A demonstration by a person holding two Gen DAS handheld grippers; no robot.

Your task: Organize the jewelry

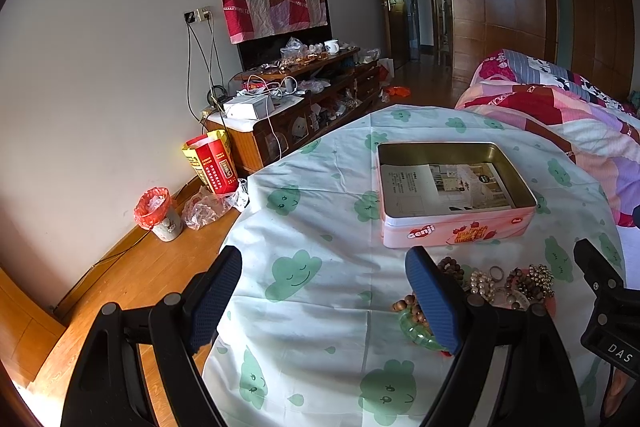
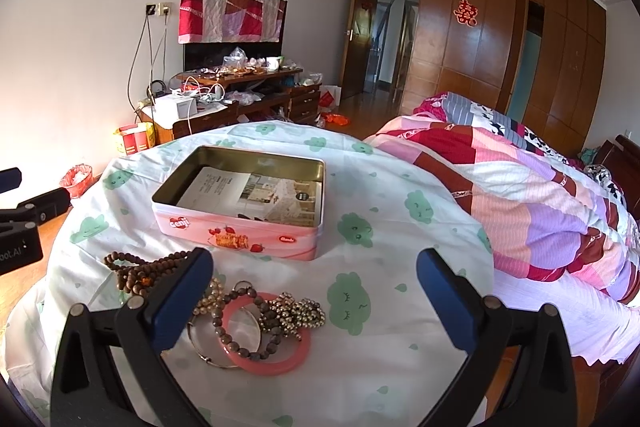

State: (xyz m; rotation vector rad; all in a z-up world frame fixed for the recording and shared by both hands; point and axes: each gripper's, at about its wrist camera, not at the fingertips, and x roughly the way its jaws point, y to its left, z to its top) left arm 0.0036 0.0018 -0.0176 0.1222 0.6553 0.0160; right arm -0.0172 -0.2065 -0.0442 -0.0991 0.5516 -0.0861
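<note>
Right wrist view is showing the right gripper [image 2: 316, 287] and left gripper [image 1: 324, 291] hovering with jaws wide open and empty over the desk [image 2: 400, 367], jewelry pile [image 2: 256, 319] lying just before the open tin [image 2: 240, 235]; first pickup is likely pending.

white tablecloth [image 2: 380, 347] w/ green cloud faces covers the round table. patchwork quilt [image 2: 540, 195] in pink, red & purple lies on the bed to the right. wooden tv stand [image 2: 256, 99] against the far wall, cluttered w/ bags, cables & a white box [image 2: 176, 105]; a mug [image 2: 273, 63] sits on its top shelf. patchwork cloth [image 2: 232, 15] drapes over the dark tv. red-yellow paper bag [image 1: 212, 163] stands on the floor by the wall, near a small bin w/ red liner [image 1: 158, 213]. wood wardrobe [image 2: 500, 39] w/ red paper cutout [image 2: 465, 13].
</note>
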